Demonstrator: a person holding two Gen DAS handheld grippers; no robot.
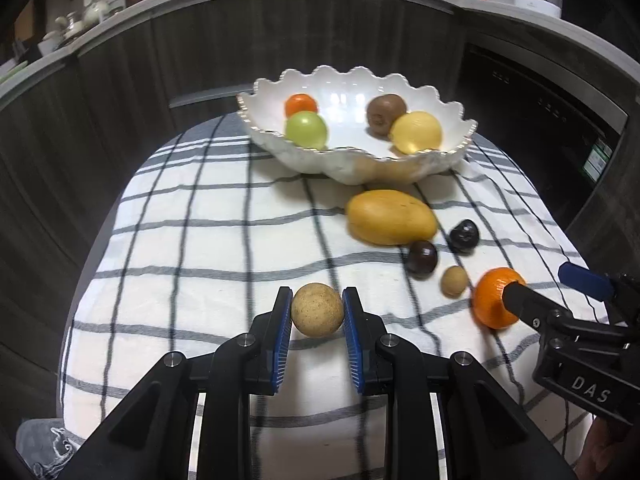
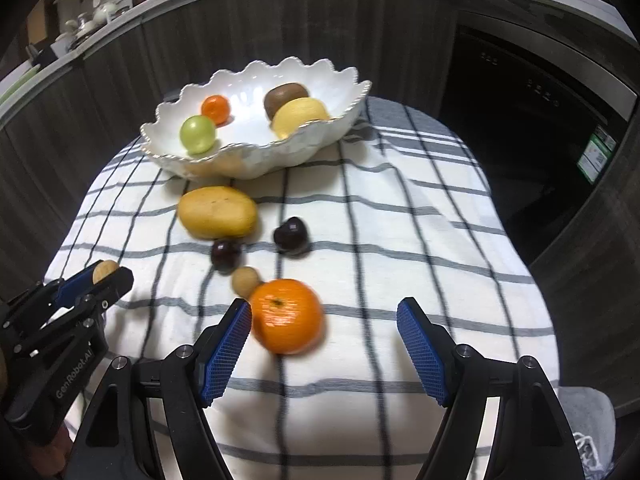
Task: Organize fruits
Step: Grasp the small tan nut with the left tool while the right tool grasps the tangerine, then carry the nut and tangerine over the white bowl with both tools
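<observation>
My left gripper [image 1: 317, 312] is shut on a tan round fruit [image 1: 316, 310], held just above the checked cloth. My right gripper [image 2: 325, 312] stands open around an orange [image 2: 288, 316]; the fruit lies by the left finger and far from the right one. Beyond it lie a small tan fruit [image 2: 245, 280], two dark round fruits [image 2: 226, 254] [image 2: 291, 236] and a mango [image 2: 216, 212]. The white scalloped bowl [image 2: 256, 160] at the back holds a small orange [image 2: 216, 109], a green fruit [image 2: 197, 134], a kiwi [image 2: 285, 98] and a yellow fruit [image 2: 300, 116].
A checked cloth [image 1: 200, 240] covers the small table, whose edges drop off at left, right and front. Dark wood-panelled cabinets [image 1: 160, 80] curve behind it. A black appliance front [image 2: 540, 140] stands to the right.
</observation>
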